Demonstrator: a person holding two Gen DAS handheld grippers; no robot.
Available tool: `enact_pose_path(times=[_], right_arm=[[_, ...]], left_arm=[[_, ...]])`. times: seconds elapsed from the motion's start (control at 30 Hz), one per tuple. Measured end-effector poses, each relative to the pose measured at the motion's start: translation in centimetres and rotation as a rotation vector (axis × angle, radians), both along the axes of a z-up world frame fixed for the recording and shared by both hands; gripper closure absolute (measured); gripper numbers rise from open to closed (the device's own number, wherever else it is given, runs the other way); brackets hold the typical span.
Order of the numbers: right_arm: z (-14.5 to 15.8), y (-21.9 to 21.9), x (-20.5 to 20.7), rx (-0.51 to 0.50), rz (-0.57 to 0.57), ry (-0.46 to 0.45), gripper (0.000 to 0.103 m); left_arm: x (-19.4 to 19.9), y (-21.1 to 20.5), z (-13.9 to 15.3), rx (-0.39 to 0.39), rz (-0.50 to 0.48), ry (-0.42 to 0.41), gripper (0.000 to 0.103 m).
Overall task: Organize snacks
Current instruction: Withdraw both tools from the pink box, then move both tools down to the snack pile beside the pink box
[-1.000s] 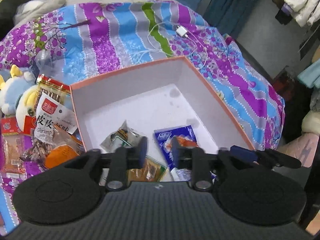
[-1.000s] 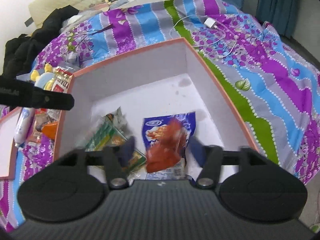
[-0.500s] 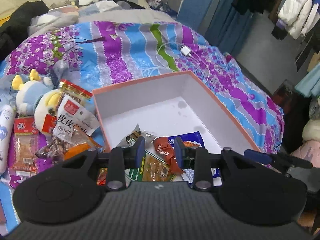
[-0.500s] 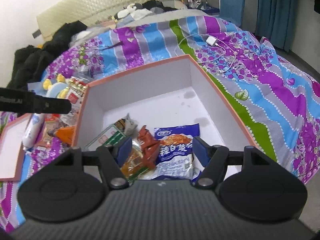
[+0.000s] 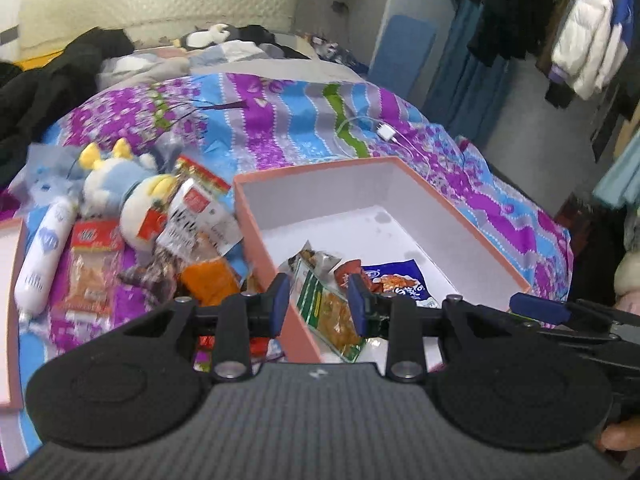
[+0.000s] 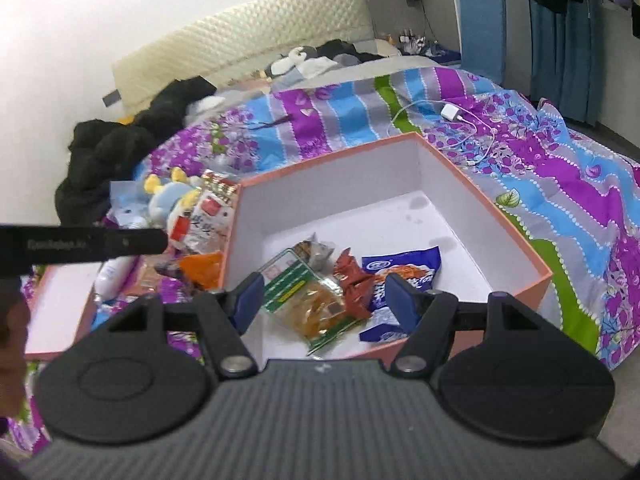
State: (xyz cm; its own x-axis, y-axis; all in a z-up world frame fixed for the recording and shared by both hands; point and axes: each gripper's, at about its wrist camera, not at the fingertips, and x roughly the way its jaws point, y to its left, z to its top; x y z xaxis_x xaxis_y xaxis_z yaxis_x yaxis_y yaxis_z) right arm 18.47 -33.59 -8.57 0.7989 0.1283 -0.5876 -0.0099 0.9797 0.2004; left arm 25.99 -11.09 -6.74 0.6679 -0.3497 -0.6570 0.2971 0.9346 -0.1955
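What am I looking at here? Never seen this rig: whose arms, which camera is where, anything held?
No robot arm: a person carries a handheld two-finger gripper in each hand, each with a fisheye camera looking along its fingers. One picture is from the left gripper, the other from the right gripper. Both stand open and hold nothing. Below them, on a patterned bedspread, sits an open pink box containing a green snack packet, a red packet and a blue packet. More snacks and a plush toy lie beside the box.
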Motion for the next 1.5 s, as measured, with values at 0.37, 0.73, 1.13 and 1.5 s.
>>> enact_pose_path(times=[0.37,0.73,1.13,1.5], right_arm=[[0.6,2.8,-5.7,-0.010,0.042,-0.048,0.034],[0.3,6.5,-10.5,-0.024,0.094,-0.079,0.034],[-0.8,8.8,-13.6,-0.029,0.137,-0.074,0.034],[-2.1,10.9,-15.0,-0.049,0.181,-0.061,0.034]], left_arm=[[-7.3,4.4,0.2,-0.103,0.062,-0.024,0.066],[-12.6,6.9,0.8,-0.088,0.075,-0.061,0.066],[-17.5,9.2,-0.6,-0.060,0.128,-0.057,0.066],[-20.1,11.0,-2.7,-0.089,0.156,-0.011,0.066]])
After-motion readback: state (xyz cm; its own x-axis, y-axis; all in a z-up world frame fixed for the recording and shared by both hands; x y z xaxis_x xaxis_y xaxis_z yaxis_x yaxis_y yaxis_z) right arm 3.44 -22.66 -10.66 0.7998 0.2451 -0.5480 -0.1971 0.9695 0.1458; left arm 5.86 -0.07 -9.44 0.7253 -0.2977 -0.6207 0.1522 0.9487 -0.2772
